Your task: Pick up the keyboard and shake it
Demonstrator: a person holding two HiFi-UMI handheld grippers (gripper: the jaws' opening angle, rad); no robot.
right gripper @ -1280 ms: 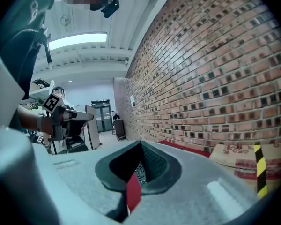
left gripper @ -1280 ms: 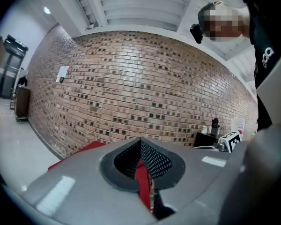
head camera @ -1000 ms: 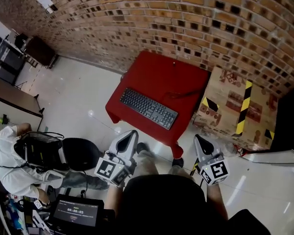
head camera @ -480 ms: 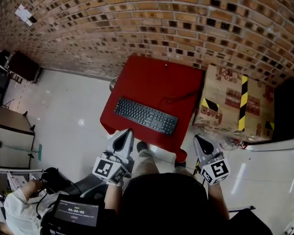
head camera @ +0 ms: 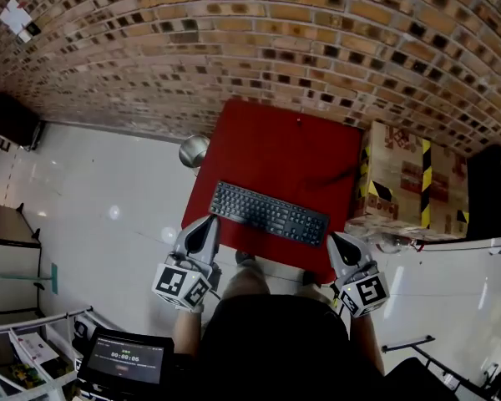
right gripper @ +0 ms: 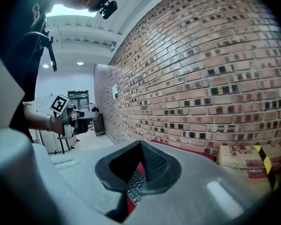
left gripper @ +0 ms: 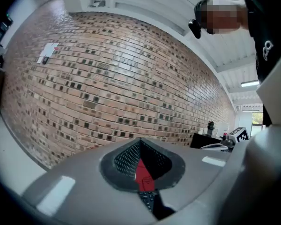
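A black keyboard (head camera: 270, 213) lies slightly askew on the near part of a red table (head camera: 284, 144). My left gripper (head camera: 209, 223) hangs just off the table's near left corner, jaws shut and empty, close to the keyboard's left end. My right gripper (head camera: 336, 241) is at the table's near right corner, also shut with nothing in it, just short of the keyboard's right end. In the left gripper view, keyboard keys (left gripper: 147, 199) and a strip of red table (left gripper: 143, 172) show through the closed jaws. The right gripper view shows the keys (right gripper: 134, 184) the same way.
A brick wall (head camera: 259, 40) stands behind the table. A cardboard box (head camera: 405, 178) with yellow-black tape sits to the table's right, with a black cabinet (head camera: 490, 192) beyond it. A round metal object (head camera: 194, 150) is on the floor at the table's left. A screen (head camera: 123, 359) is at the lower left.
The view has moved up to the table. Both grippers, still shut, now reach its near edge beside the keyboard. The seated person at the left has passed out of view.
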